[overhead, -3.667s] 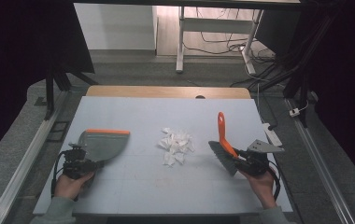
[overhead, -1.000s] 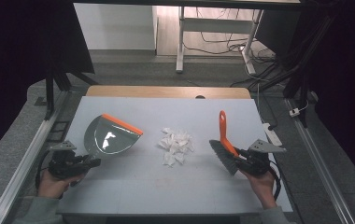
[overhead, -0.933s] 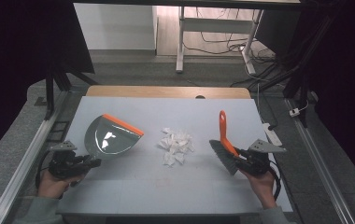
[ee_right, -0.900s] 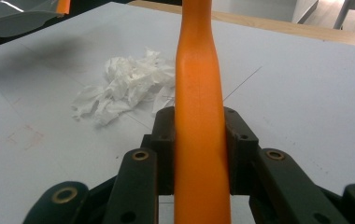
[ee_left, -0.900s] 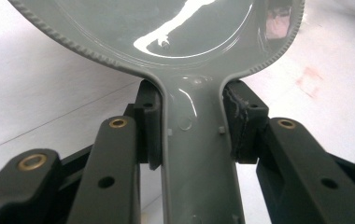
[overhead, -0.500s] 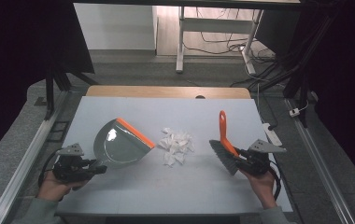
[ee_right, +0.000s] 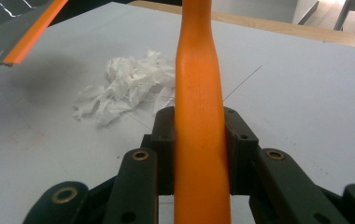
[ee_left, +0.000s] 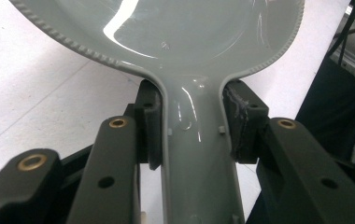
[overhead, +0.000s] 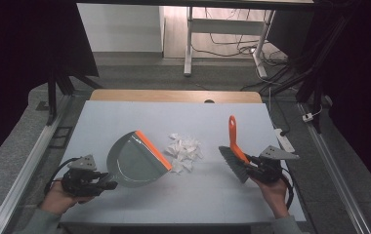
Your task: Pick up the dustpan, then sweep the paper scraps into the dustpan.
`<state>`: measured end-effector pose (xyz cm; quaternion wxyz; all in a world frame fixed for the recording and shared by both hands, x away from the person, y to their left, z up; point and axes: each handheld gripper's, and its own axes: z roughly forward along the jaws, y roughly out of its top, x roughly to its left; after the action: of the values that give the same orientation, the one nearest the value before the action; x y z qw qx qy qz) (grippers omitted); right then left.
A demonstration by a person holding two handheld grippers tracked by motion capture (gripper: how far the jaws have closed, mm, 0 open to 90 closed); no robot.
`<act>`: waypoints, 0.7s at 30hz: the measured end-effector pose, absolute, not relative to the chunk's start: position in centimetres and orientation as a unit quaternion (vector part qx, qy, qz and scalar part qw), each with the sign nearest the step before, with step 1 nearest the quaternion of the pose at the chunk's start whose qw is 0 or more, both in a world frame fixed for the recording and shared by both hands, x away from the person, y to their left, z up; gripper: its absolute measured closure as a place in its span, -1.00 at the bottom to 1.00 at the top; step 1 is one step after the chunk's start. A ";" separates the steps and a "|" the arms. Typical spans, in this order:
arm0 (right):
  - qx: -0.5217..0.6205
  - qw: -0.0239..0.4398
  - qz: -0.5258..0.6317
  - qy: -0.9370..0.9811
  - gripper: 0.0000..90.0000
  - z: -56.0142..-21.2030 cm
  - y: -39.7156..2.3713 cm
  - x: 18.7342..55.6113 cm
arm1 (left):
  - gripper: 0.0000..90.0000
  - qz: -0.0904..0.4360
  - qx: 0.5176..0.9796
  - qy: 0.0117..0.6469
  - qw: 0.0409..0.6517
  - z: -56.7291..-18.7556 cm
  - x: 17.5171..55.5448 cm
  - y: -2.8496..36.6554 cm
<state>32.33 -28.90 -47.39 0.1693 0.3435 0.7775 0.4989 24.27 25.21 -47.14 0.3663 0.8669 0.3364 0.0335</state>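
Note:
A grey dustpan (overhead: 133, 161) with an orange front lip hangs tilted over the table's left half, its lip close to a heap of crumpled white paper scraps (overhead: 184, 151). My left gripper (overhead: 106, 185) is shut on the dustpan's grey handle (ee_left: 195, 154), both pads pressed against its sides. At the right, my right gripper (overhead: 250, 164) is shut on a hand brush (overhead: 234, 151) with an orange handle (ee_right: 199, 107) and grey bristles, which points away from me. The paper scraps (ee_right: 124, 86) lie to the left of the brush, apart from it.
The white table top (overhead: 193, 119) ends in a wooden strip at the far edge. A power strip (overhead: 285, 140) lies at the right rim. Metal rails run along both sides, and a desk frame with cables stands beyond the table.
My left gripper has swung the dustpan to the right, bringing its orange lip from mid-left to just beside the paper heap. The right gripper and brush have stayed still.

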 end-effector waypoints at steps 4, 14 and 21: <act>0.344 0.171 0.499 0.777 0.55 -47.3 -28.9 32.3 | 0.37 0.033 0.869 0.335 0.362 -47.2 24.2 25.1; 0.338 0.167 0.504 0.777 0.55 -47.0 -28.0 32.1 | 0.37 0.016 0.887 0.311 0.342 -47.7 23.7 24.4; 0.337 0.167 0.501 0.779 0.55 -47.0 -27.5 32.2 | 0.36 0.009 0.891 0.314 0.329 -48.1 23.6 24.5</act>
<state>32.18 -27.46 -47.02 0.1670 0.3370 0.7793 0.5013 23.64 24.52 -48.11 0.3288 0.8907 0.3137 0.0091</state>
